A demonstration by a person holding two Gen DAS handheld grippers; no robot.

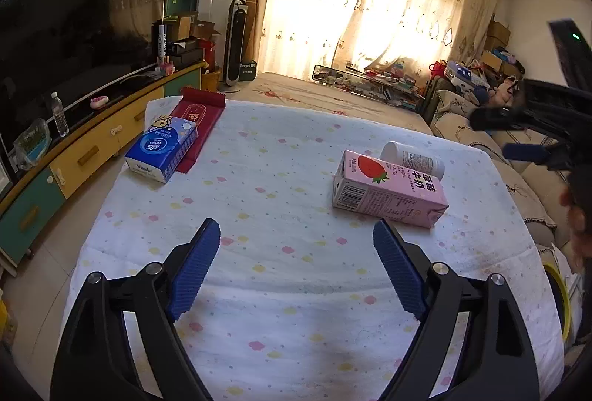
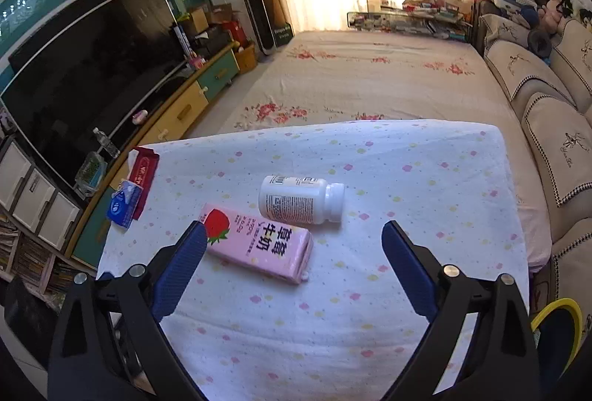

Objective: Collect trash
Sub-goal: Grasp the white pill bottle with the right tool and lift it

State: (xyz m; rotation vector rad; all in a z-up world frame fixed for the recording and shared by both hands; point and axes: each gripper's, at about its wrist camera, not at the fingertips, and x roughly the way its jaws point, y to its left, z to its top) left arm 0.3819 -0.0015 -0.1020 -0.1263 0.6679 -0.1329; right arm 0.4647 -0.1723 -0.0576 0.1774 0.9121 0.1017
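Left gripper (image 1: 296,234) jaws wide apart and empty, right gripper (image 2: 294,238) likewise, both angled downward

A table (image 1: 281,290) stands between a television cabinet (image 1: 92,157) on its left and a sofa (image 2: 547,127) on its right, with a low bed (image 2: 370,79) beyond its far edge. On the table, right of centre, a milk carton (image 1: 388,194) lies on its side; a pill bottle (image 1: 412,158), also on its side, lies just behind it. At the far left corner a tissue box (image 1: 162,153) rests partly on a flat packet (image 1: 198,127). A television (image 1: 74,42) and a water bottle (image 1: 59,114) stand on the cabinet. Curtains (image 1: 370,1) hang behind the bed. A bin rim (image 2: 555,312) shows beside the table's near right corner.
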